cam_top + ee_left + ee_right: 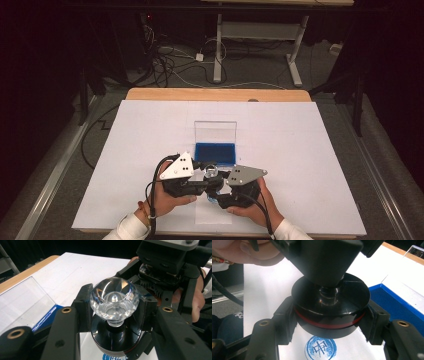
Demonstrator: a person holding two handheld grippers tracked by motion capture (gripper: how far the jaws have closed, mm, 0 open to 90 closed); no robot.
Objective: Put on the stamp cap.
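A stamp with a faceted clear knob (114, 300) and a round black base with a red band (329, 315) hangs just above the white paper. My left gripper (115, 311) is shut on the knob, a pad on either side. My right gripper (329, 321) is shut on the black base from the opposite side. Under the base lies a round blue stamp print (320, 348). In the high view both grippers meet at the stamp (211, 172) near the table's front middle, left gripper (205, 177) and right gripper (220, 186) facing each other.
A blue ink pad box (215, 153) with its clear lid (215, 132) standing open sits just beyond the grippers. A large white sheet (145, 145) covers the wooden table (215, 94). Cables and desk legs are on the floor beyond.
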